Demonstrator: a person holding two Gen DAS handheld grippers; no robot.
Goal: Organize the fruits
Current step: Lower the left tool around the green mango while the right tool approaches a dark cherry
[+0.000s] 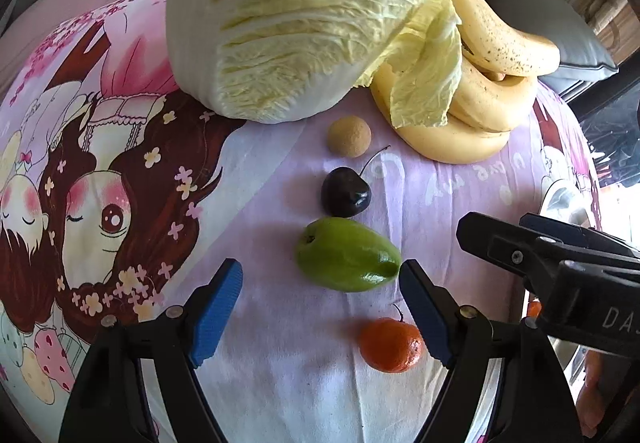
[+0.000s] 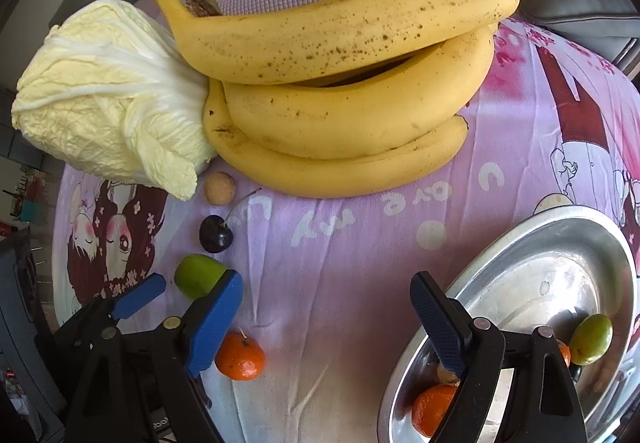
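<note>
1. A green fruit [image 1: 347, 259] lies on the pink cartoon-print cloth [image 1: 280, 363], in a line with a dark cherry [image 1: 345, 193] and a small tan round fruit [image 1: 349, 136] beyond it and a mandarin [image 1: 391, 345] nearer the camera.
2. The left gripper [image 1: 320, 279] hangs over this line, fingers wide, nothing pressed between the pads; the green fruit's tip is just beside the right-hand pad.
3. The right gripper [image 2: 326, 297] is also wide apart and holds nothing, one finger over the rim of a metal basin [image 2: 500, 243].
4. The basin holds another mandarin [image 2: 432, 407] and a second green fruit [image 2: 591, 339].
5. Further back lie a banana bunch [image 2: 340, 103] and a napa cabbage [image 2: 100, 91], touching.
</note>
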